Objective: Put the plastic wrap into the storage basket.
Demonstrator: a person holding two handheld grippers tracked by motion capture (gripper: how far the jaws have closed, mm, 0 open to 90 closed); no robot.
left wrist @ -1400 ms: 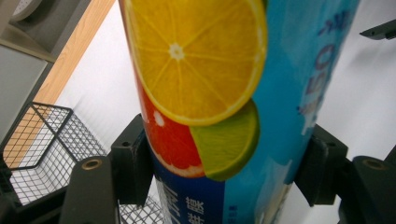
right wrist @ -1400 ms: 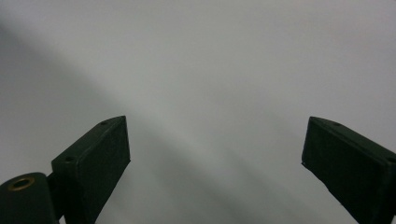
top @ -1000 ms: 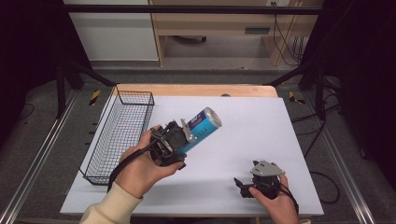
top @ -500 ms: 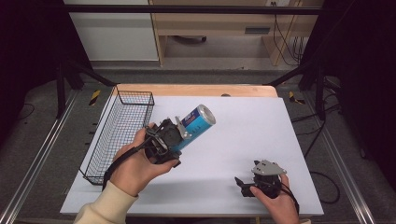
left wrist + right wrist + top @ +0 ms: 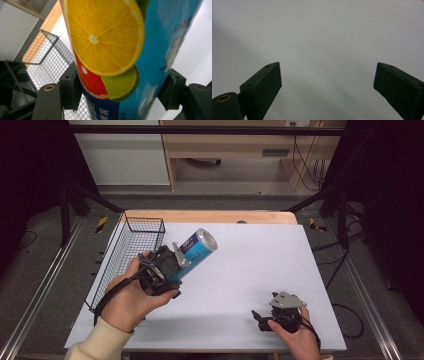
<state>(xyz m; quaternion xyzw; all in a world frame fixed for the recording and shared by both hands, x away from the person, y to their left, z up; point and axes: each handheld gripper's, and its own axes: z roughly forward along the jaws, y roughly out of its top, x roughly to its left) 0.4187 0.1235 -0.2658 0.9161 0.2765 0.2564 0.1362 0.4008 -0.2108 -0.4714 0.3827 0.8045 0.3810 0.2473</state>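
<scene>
While your left gripper [image 5: 176,261] jaws clamp the can [image 5: 196,249] at its lower body, treat it as smooth, easily dented metal; your right gripper [image 5: 263,316] jaws stand open.

A white rectangular surface [image 5: 260,270] with a light wooden strip along its far edge carries the things. A black wire mesh basket [image 5: 131,251] stands on it along the left edge, reaching to the far left corner. Near the right corner of the near edge, the right gripper [image 5: 262,316] rests on the surface.
</scene>
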